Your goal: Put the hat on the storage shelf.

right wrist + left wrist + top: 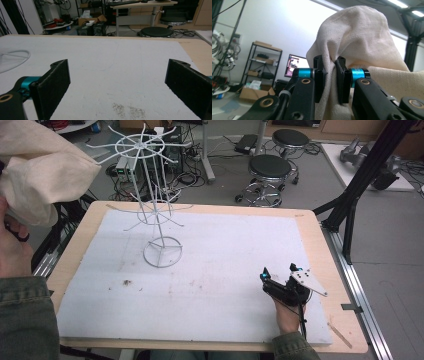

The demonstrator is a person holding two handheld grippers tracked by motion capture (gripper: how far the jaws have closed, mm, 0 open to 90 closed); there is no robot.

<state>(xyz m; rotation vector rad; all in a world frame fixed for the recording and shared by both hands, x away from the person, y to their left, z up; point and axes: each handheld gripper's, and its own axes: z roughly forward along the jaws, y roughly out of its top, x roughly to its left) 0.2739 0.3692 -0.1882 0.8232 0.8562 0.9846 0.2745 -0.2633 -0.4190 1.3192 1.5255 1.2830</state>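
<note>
A cream cloth (37, 170) is lifted high at the far left of the high view, bunched above the person's left hand. In the left gripper view my left gripper (331, 75) is shut on a fold of this cloth (357, 37), which balloons above the jaws. A white wire rack (155, 200) with spoked tiers stands on the white mat (215, 270) at the back left. My right gripper (280, 272) rests low on the mat at the front right, jaws wide apart. Nothing lies between its pads (53, 82) in the right gripper view.
The mat covers a wooden table (320, 245). Faint dirt specks (127, 282) mark the mat in front of the rack. Stools (270, 170) and cables stand on the floor beyond the table, and a black frame leg (360, 185) rises at the right.
</note>
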